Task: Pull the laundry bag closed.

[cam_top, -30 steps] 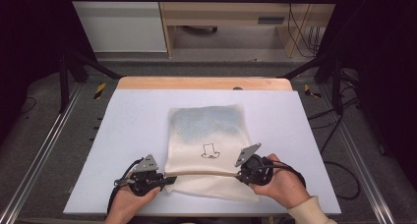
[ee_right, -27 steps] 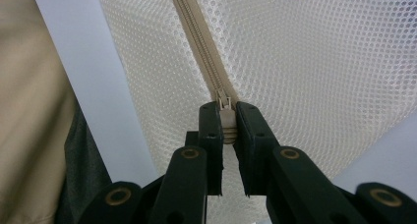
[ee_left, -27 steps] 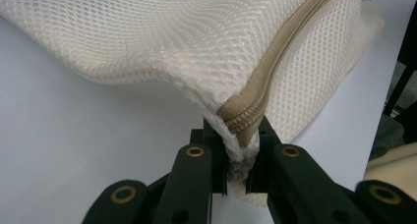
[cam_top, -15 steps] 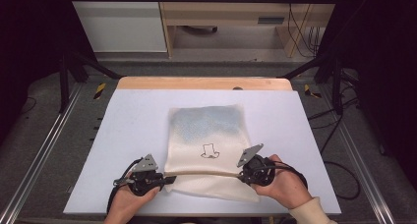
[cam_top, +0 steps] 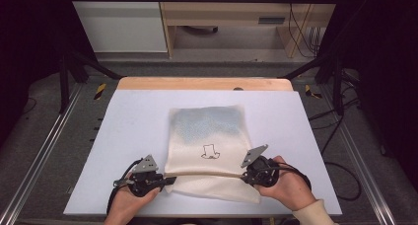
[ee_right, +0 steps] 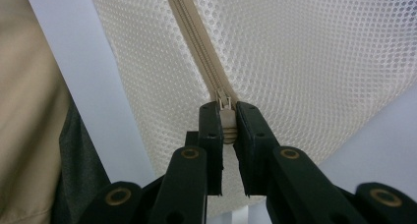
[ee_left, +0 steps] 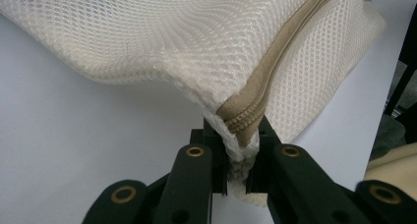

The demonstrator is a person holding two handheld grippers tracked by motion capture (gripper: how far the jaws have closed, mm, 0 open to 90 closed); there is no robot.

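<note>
Right gripper [cam_top: 252, 172] shifted outward, pinching zipper pull [ee_right: 227, 117]

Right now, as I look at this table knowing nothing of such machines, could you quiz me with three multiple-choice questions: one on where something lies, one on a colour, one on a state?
1. Where does the mesh bag lie on the table?
A. at the far left corner
B. in the middle, reaching to the near edge
C. hanging off the far side

2. What colour is the bag's zipper?
A. tan
B. bright red
C. black

3. What is the right hand-held gripper doing?
A. hanging open above the bag
B. lying on the table, unheld
C. shut on the zipper pull

Answers: 1 B, the high view shows the bag centred with its near end between both hands. 2 A, a tan strip crosses the cream mesh. 3 C, its jaws pinch the pull, while the left hand-held gripper clamps the bag's corner at the zipper's other end.
</note>
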